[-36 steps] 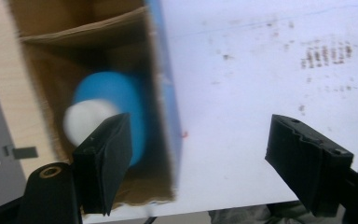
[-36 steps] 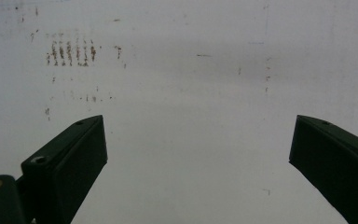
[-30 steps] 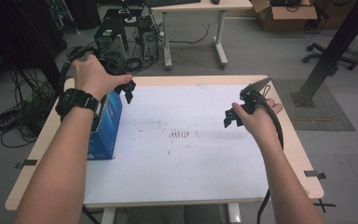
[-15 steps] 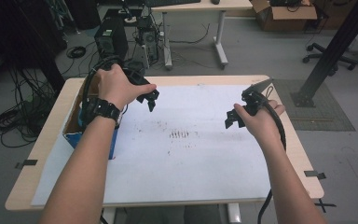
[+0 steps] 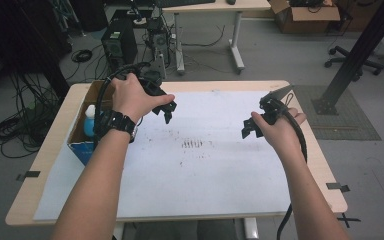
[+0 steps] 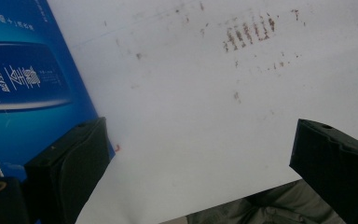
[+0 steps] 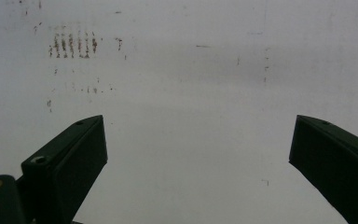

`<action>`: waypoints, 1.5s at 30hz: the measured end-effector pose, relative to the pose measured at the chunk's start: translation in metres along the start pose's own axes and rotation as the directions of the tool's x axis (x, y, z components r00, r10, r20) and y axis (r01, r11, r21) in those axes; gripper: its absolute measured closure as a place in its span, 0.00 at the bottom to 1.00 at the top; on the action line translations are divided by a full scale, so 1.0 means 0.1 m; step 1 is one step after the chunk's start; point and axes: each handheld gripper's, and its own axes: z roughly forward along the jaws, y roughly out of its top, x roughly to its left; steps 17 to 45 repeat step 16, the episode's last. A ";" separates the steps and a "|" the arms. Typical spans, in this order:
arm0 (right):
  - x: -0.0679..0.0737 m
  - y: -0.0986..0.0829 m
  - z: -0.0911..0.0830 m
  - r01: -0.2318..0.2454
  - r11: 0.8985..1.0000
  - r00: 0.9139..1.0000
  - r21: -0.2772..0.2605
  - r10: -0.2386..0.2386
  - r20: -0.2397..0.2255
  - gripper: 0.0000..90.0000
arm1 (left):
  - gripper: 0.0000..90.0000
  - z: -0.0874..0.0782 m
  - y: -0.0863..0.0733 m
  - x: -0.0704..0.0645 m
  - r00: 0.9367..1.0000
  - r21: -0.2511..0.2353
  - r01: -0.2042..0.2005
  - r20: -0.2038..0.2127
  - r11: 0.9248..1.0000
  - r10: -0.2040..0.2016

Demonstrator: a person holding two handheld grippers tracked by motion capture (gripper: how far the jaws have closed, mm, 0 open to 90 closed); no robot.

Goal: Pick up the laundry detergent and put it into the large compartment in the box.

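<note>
Both tools gape wide and empty: left tool (image 5: 166,107) just beside the blue box (image 5: 82,145), right tool (image 5: 252,127) well apart. A careless left swing could knock the box off the tabletop (image 5: 205,190).

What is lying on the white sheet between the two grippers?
Nothing stands there. In the high view, between the left gripper and the right gripper, the white sheet carries a small patch of brown marks.

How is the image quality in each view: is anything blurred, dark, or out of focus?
High view: evenly lit, sharp, both grippers, left and right, clear. Left gripper view: jaws slightly soft, the blue box and the white sheet legible. Right gripper view: dimmer, greyish, faint shadow band across the sheet.
</note>
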 end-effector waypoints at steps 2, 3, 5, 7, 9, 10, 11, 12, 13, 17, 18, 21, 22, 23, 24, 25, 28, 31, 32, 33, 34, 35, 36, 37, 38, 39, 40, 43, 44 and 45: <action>0.00 0.00 0.00 0.000 1.000 1.000 0.001 0.000 -0.001 0.05 | 0.06 0.01 0.00 0.00 1.000 0.002 -0.002 0.005 1.000 0.002; 0.00 0.00 0.00 0.001 1.000 1.000 0.002 -0.001 0.001 0.05 | 0.06 0.01 -0.01 0.00 1.000 0.004 -0.001 0.004 1.000 0.001; 0.01 -0.01 0.00 0.002 1.000 1.000 0.000 -0.002 -0.001 0.05 | 0.06 0.02 -0.01 0.00 1.000 0.003 0.001 0.006 1.000 -0.001; 0.01 -0.01 -0.01 -0.001 1.000 1.000 0.000 0.001 0.000 0.05 | 0.06 0.02 -0.02 0.00 1.000 0.003 0.000 0.006 1.000 0.000; 0.01 -0.01 -0.01 -0.001 1.000 1.000 0.001 0.001 0.000 0.05 | 0.06 0.03 -0.02 0.00 1.000 0.007 -0.001 0.006 1.000 0.001; 0.01 -0.01 -0.01 0.000 1.000 1.000 0.001 0.000 0.001 0.05 | 0.06 0.02 -0.02 0.00 1.000 0.005 -0.001 0.009 1.000 0.001; 0.01 -0.01 -0.01 0.000 1.000 1.000 0.001 0.000 0.001 0.05 | 0.06 0.02 -0.02 0.00 1.000 0.005 -0.001 0.009 1.000 0.001; 0.01 -0.01 -0.01 0.001 1.000 1.000 0.001 -0.001 0.001 0.05 | 0.06 0.02 -0.02 0.00 1.000 0.005 -0.002 0.009 1.000 0.002; 0.01 -0.01 -0.01 0.000 1.000 1.000 0.001 0.000 0.001 0.05 | 0.06 0.02 -0.02 0.00 1.000 0.007 -0.003 0.011 1.000 0.003; 0.02 -0.01 -0.01 -0.003 1.000 1.000 0.004 0.003 0.000 0.05 | 0.06 0.03 -0.02 0.00 1.000 0.006 -0.004 0.007 1.000 0.004; 0.02 -0.01 -0.01 -0.003 1.000 1.000 0.004 0.003 0.000 0.05 | 0.06 0.03 -0.02 0.00 1.000 0.006 -0.004 0.007 1.000 0.004; 0.02 -0.01 -0.01 -0.003 1.000 1.000 0.004 0.003 0.000 0.05 | 0.06 0.03 -0.02 0.00 1.000 0.006 -0.004 0.007 1.000 0.004; 0.02 -0.01 -0.01 -0.003 1.000 1.000 0.004 0.003 0.000 0.05 | 0.06 0.03 -0.02 0.00 1.000 0.006 -0.004 0.007 1.000 0.004; 0.02 -0.01 -0.01 -0.003 1.000 1.000 0.004 0.003 0.000 0.05 | 0.06 0.03 -0.02 0.00 1.000 0.006 -0.004 0.007 1.000 0.004; 0.02 -0.01 -0.01 -0.003 1.000 1.000 0.004 0.003 0.000 0.05 | 0.06 0.03 -0.02 0.00 1.000 0.006 -0.004 0.007 1.000 0.004; 0.02 -0.01 -0.01 -0.003 1.000 1.000 0.004 0.003 0.000 0.05 | 0.06 0.03 -0.02 0.00 1.000 0.006 -0.004 0.007 1.000 0.004; 0.02 -0.01 -0.01 -0.003 1.000 1.000 0.004 0.003 0.000 0.05 | 0.06 0.03 -0.02 0.00 1.000 0.006 -0.004 0.007 1.000 0.004; 0.02 -0.01 -0.01 -0.003 1.000 1.000 0.004 0.003 0.000 0.05 | 0.06 0.03 -0.02 0.00 1.000 0.006 -0.004 0.007 1.000 0.004; 0.02 -0.01 -0.01 -0.003 1.000 1.000 0.004 0.003 0.000 0.05 | 0.06 0.03 -0.02 0.00 1.000 0.006 -0.004 0.007 1.000 0.004; 0.02 -0.01 -0.01 -0.003 1.000 1.000 0.004 0.003 0.000 0.05 | 0.06 0.03 -0.02 0.00 1.000 0.006 -0.004 0.007 1.000 0.004; 0.02 -0.01 -0.01 -0.003 1.000 1.000 0.004 0.003 0.000 0.05 | 0.06 0.03 -0.02 0.00 1.000 0.006 -0.004 0.007 1.000 0.004; 0.02 -0.01 -0.01 -0.003 1.000 1.000 0.004 0.003 0.000 0.05 | 0.06 0.03 -0.02 0.00 1.000 0.006 -0.004 0.007 1.000 0.004; 0.02 -0.01 -0.01 -0.003 1.000 1.000 0.004 0.003 0.000 0.05 | 0.06 0.03 -0.02 0.00 1.000 0.006 -0.004 0.007 1.000 0.004; 0.02 -0.01 -0.01 -0.003 1.000 1.000 0.004 0.003 0.000 0.05 | 0.06 0.03 -0.02 0.00 1.000 0.006 -0.004 0.007 1.000 0.004; 0.02 -0.01 -0.01 -0.003 1.000 1.000 0.004 0.003 0.000 0.05 | 0.06 0.03 -0.02 0.00 1.000 0.006 -0.004 0.007 1.000 0.004; 0.02 -0.01 -0.01 -0.003 1.000 1.000 0.004 0.003 0.000 0.05 | 0.06 0.03 -0.02 0.00 1.000 0.006 -0.004 0.007 1.000 0.004; 0.02 -0.01 -0.01 -0.003 1.000 1.000 0.004 0.003 0.000 0.05 | 0.06 0.03 -0.02 0.00 1.000 0.006 -0.004 0.007 1.000 0.004; 0.02 -0.01 -0.01 -0.003 1.000 1.000 0.004 0.003 0.000 0.05 | 0.06 0.03 -0.02 0.00 1.000 0.006 -0.004 0.007 1.000 0.004; 0.02 -0.01 -0.01 -0.003 1.000 1.000 0.004 0.003 0.000 0.05 | 0.06 0.03 -0.02 0.00 1.000 0.006 -0.004 0.007 1.000 0.004; 0.02 -0.01 -0.01 -0.003 1.000 1.000 0.004 0.003 0.000 0.05 | 0.06 0.03 -0.02 0.00 1.000 0.006 -0.004 0.007 1.000 0.004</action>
